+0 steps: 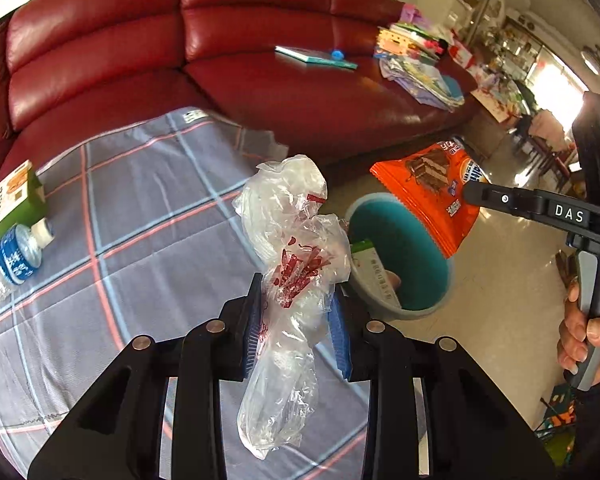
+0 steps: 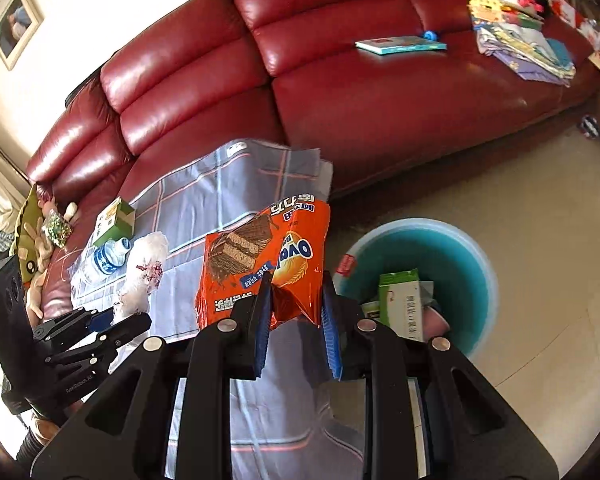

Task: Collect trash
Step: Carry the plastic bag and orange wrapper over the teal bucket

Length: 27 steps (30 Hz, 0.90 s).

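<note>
Bin (image 2: 476,240) beside cloth edge, claws gripping wrapper (image 2: 260,264), bag (image 1: 292,264)

Left tongs (image 1: 296,316): black linkage arms with blue ribbed pads, jaws closed tight on a crumpled clear plastic bag (image 1: 288,248) that stands up between them. Right tongs (image 2: 296,316): same build, jaws pinched on the lower edge of an orange snack packet (image 2: 260,264). Right hand (image 1: 584,336): fingers wrapped around the grey handle behind its tongs.

Red sofa (image 2: 380,92): plaid cloth (image 1: 140,208) with green carton (image 1: 16,200), water bottle (image 1: 12,260); book (image 2: 400,45).
</note>
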### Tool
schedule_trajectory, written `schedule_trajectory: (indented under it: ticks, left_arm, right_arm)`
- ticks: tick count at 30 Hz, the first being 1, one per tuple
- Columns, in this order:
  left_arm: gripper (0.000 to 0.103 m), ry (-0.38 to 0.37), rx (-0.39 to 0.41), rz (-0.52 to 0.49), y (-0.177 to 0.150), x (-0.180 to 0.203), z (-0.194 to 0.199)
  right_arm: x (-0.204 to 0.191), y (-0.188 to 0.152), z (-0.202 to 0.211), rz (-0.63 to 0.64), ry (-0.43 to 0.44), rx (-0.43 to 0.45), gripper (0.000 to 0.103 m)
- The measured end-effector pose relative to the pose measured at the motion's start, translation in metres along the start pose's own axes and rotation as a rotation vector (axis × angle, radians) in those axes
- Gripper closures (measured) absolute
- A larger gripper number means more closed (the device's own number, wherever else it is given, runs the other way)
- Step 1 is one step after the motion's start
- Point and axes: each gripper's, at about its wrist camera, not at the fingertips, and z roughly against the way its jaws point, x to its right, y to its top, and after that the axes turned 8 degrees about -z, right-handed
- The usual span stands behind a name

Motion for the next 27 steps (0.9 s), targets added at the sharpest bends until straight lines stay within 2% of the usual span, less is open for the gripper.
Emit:
schedule_trajectory:
  ticks: [7,12,20,27]
  left_arm:
    - [0.072,-0.084,-0.04,-0.09,0.028,0.067,-0.037]
    - [0.072,-0.112,-0.078,-0.152,0.041,0.106,-0.067]
    - [0.072,-0.148,-0.147,-0.197,0.052,0.14,-0.117]
    - [0.07,-0.182,-0.192,-0.195,0.058,0.151,-0.158]
  right_arm:
    - [0.074,-0.005,0.038,-0.102,-0.05,0.049,0.081]
    - [0.115,-0.006,0.052,-0.167,-0.071,0.067,0.081]
    - [0.144,-0.004,0.045,-0.21,-0.079,0.059,0.081]
    - [0.154,0.001,0.032,-0.234,-0.095,0.043,0.081]
